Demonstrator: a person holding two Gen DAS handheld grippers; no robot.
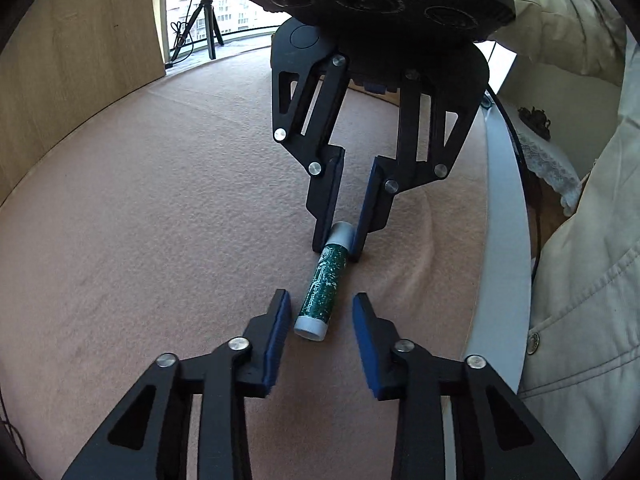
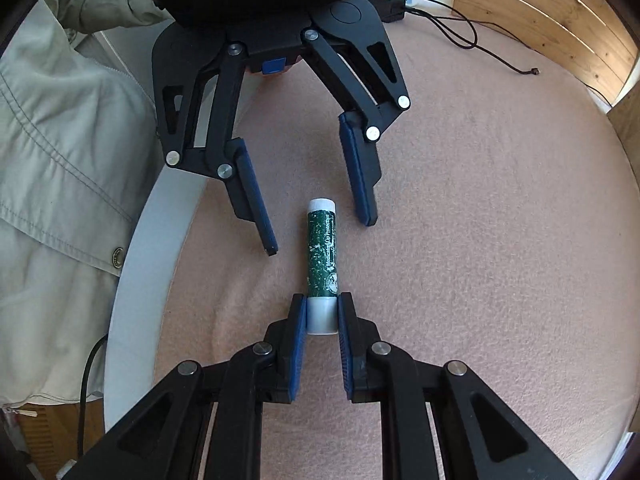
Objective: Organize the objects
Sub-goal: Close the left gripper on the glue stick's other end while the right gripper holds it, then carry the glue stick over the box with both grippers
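A green lip balm tube [image 1: 326,280] with grey ends lies flat on the pink cloth [image 1: 160,220]. In the left wrist view my right gripper [image 1: 338,246] comes down from above, shut on the tube's far grey end. My left gripper [image 1: 321,296] straddles the near end, and there is a gap between each blue pad and the tube. The right wrist view shows the same tube [image 2: 322,256]. There my right gripper [image 2: 321,300] pinches the grey cap, while the left gripper [image 2: 320,235] stands open around the white far end.
The table's white rim [image 2: 160,240] curves along one side, with a person's beige jacket [image 2: 60,160] just beyond it. A dark cable [image 2: 460,28] and a black box [image 2: 390,4] lie on the cloth at the back. Wooden panels [image 1: 80,60] border the cloth. A tripod [image 1: 204,20] stands by the window.
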